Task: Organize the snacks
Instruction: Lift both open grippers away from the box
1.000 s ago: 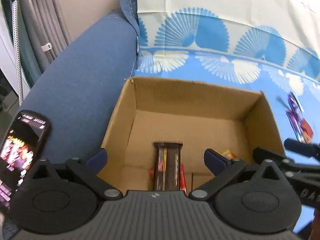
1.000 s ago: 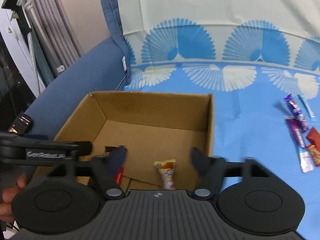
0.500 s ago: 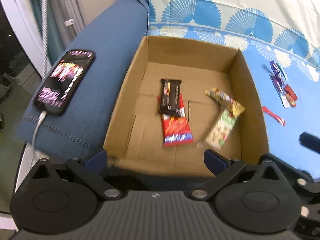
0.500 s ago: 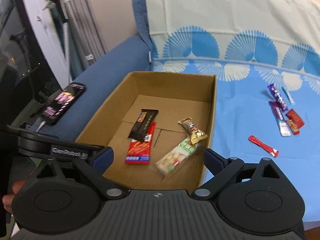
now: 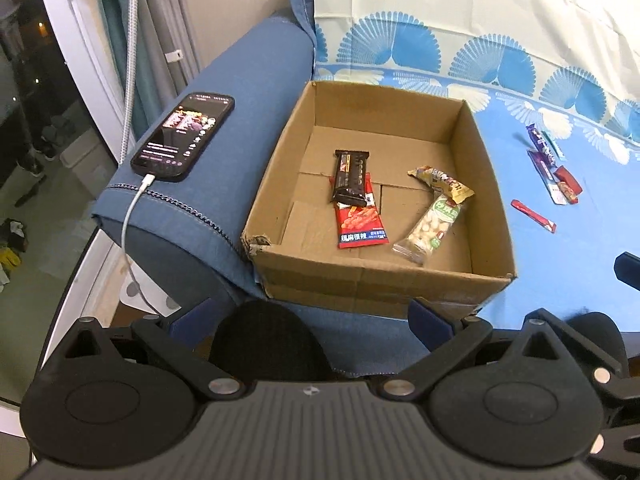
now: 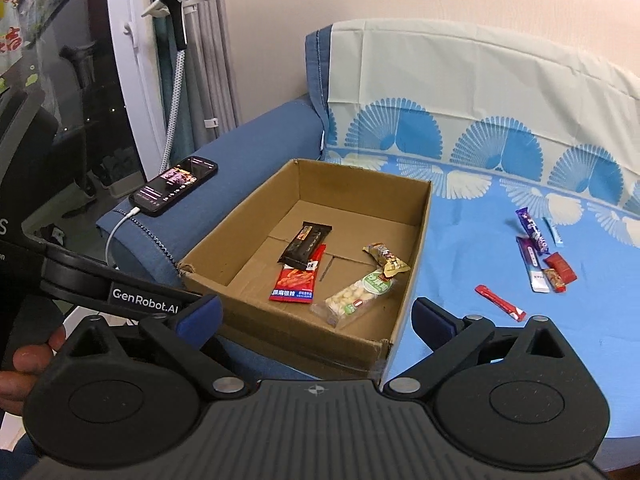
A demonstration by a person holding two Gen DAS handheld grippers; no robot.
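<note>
While four snacks already lie in the cardboard box (image 6: 412, 240), namely a dark bar (image 6: 306, 242) overlapping a red packet (image 6: 298, 280), a gold wrapper (image 6: 386, 258) and a clear nut pack (image 6: 354, 296), the step in hand looks like a fresh pick-up. The remaining snacks (image 6: 538, 256) and a red stick (image 6: 500, 302) sit on the blue cover (image 6: 480, 240), right of the box. The right gripper (image 6: 316, 312) has just been opening, nothing between its jaws; the left gripper (image 5: 312, 318) stands apart and empty. Next comes a reach right.

L gripper (image 5: 310, 322): jaws wide, empty | R gripper (image 6: 318, 314): jaws just opening, wide, empty
</note>
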